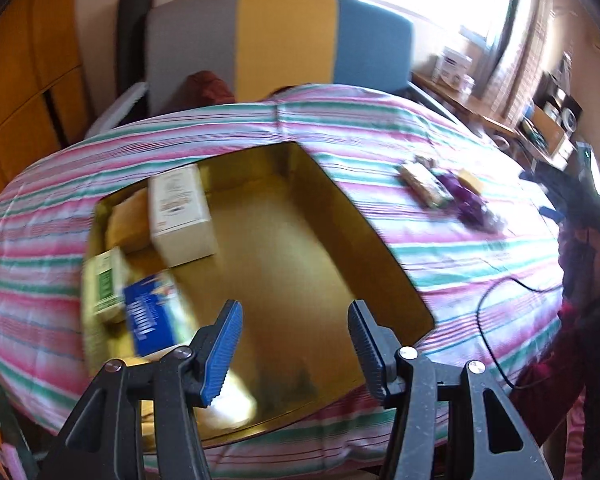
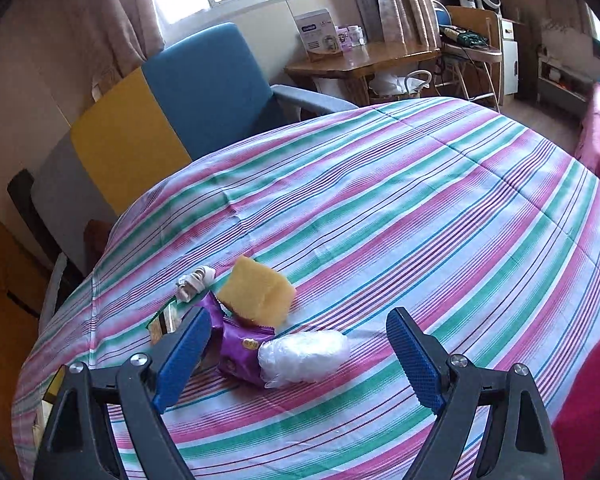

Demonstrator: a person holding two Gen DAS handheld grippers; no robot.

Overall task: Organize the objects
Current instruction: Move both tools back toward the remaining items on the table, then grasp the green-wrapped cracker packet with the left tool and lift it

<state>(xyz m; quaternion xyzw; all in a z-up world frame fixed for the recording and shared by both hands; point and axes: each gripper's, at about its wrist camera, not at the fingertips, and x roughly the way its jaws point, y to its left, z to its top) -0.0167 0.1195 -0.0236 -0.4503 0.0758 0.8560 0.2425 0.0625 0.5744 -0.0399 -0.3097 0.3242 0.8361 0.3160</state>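
A gold tray (image 1: 284, 264) lies on the striped cloth (image 1: 440, 240). A white box (image 1: 180, 216), a green-and-white box (image 1: 106, 284), a blue box (image 1: 152, 312) and a yellow packet (image 1: 128, 220) sit along its left side. My left gripper (image 1: 296, 348) is open and empty above the tray's near part. My right gripper (image 2: 300, 356) is open and empty over a yellow sponge (image 2: 256, 294), a purple packet (image 2: 240, 350), a white plastic-wrapped bundle (image 2: 304, 354), a green-edged packet (image 2: 164, 322) and a white cable coil (image 2: 194, 282). The packets also show in the left wrist view (image 1: 424, 184).
A grey, yellow and blue chair (image 1: 284, 40) stands behind the table. A wooden side table (image 2: 364, 60) with boxes is by the window. A black cable (image 1: 496, 308) lies on the cloth at right. The person's red sleeve (image 2: 588, 408) is at the right edge.
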